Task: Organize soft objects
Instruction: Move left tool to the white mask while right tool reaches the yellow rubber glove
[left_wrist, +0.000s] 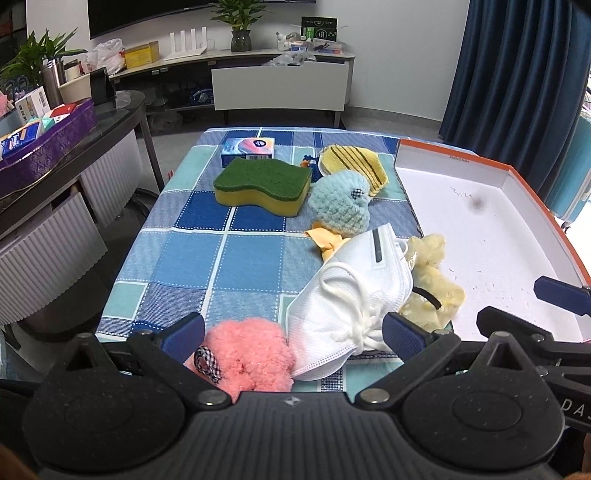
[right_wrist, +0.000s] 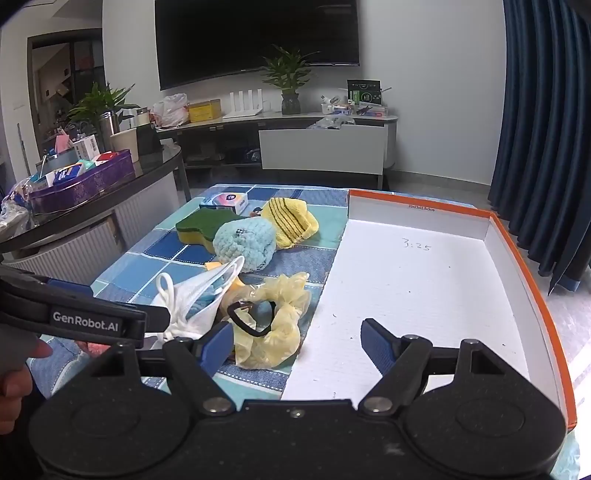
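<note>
Soft objects lie on a blue checked cloth (left_wrist: 207, 258): a pink plush (left_wrist: 247, 354), a white face mask (left_wrist: 351, 295), a pale yellow scrunchie (left_wrist: 432, 280), a light blue plush (left_wrist: 340, 203), a yellow striped cloth (left_wrist: 354, 162) and a green-and-yellow sponge (left_wrist: 262, 184). My left gripper (left_wrist: 293, 332) is open, its fingers on either side of the pink plush and the mask's near end. My right gripper (right_wrist: 299, 343) is open and empty, over the scrunchie (right_wrist: 269, 314) and the near left edge of the white box (right_wrist: 424, 295).
An orange-rimmed white box (left_wrist: 491, 236) sits to the right of the cloth. A tissue pack (left_wrist: 249, 147) lies at the cloth's far end. A dark side table with a purple tray (left_wrist: 48, 147) stands at left. A TV cabinet (left_wrist: 280, 88) is behind.
</note>
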